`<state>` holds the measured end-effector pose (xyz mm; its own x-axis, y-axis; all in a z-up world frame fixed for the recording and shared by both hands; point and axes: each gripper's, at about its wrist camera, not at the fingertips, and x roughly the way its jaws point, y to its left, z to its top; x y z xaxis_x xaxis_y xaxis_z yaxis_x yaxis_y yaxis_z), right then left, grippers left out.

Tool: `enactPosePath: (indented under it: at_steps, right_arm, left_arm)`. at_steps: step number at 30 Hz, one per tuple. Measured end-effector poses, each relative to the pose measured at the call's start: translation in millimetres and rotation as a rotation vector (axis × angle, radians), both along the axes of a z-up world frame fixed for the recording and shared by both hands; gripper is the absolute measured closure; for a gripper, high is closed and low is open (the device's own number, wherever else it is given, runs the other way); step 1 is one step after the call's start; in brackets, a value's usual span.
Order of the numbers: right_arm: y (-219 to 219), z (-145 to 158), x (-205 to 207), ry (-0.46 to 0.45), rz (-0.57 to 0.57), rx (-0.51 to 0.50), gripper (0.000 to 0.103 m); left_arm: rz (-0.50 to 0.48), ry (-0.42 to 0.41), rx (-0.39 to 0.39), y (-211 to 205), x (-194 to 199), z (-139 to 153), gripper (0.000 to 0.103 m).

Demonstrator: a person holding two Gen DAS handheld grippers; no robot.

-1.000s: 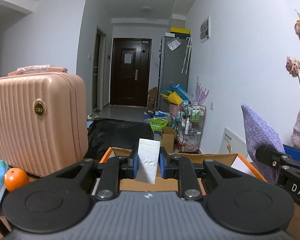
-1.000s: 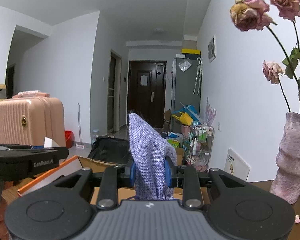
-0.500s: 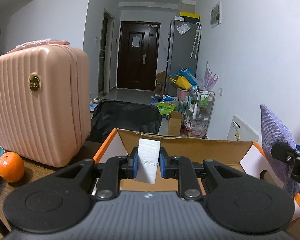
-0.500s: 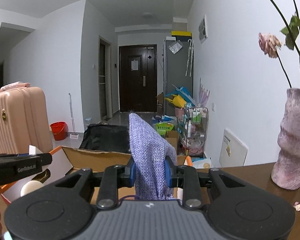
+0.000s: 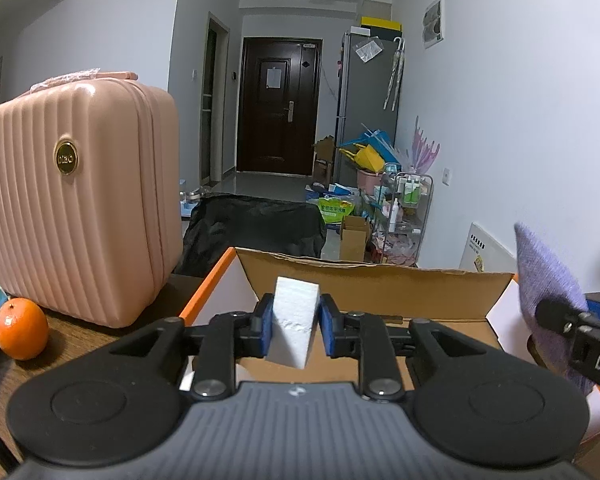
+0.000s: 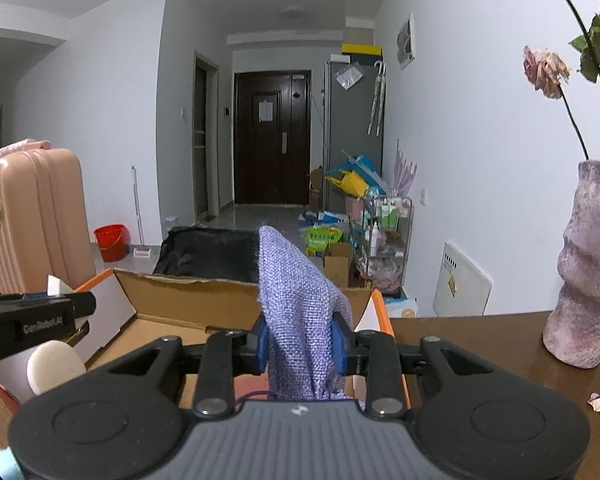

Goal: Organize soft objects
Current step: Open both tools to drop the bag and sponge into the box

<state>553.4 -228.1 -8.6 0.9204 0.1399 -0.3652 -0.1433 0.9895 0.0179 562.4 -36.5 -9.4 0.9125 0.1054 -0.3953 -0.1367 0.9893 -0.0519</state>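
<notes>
Left hand-held gripper [image 5: 296, 330] marked "GenRobot.AI", clamping white foam block [image 5: 294, 328]

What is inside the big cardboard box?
Inside the cardboard box, a pale rounded sponge-like lump lies near its left side. The grippers and the purple cloth hide most of the bottom, so anything else there cannot be seen.

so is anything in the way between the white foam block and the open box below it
Nothing visible. The left gripper holds the white foam block over the open cardboard box, with bare box floor ahead. The right gripper with the purple cloth is off to the side.
</notes>
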Motion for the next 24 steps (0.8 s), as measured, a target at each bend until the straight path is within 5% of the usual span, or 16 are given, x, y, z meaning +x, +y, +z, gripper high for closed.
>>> enactPosePath:
  at_steps: [3,4,7,11,24]
  right_arm:
    - [0.7,-1.9,1.6,0.018,0.004,-0.006,0.061]
    - [0.9,-2.1,1.5,0.020,0.003,-0.008,0.046]
    - [0.6,-1.1,-2.7,0.000,-0.011,-0.004,0.012]
    - [-1.5,1.7,-5.3,-0.009,-0.019,0.006,0.000]
    - [0.0,1.9,-16.9,0.001,-0.012,-0.018,0.000]
  left_arm:
    - [0.011,0.005,-0.011,1.9,-0.6,0.9,0.027]
    - [0.022,0.002,-0.004,1.8,-1.1,1.1,0.015]
    - [0.052,-0.019,0.003,3.1,-6.1,2.0,0.000]
    - [0.073,-0.032,0.007,3.4,-8.5,2.8,0.000]
    - [0.089,-0.025,-0.002,9.2,-18.2,3.2,0.000]
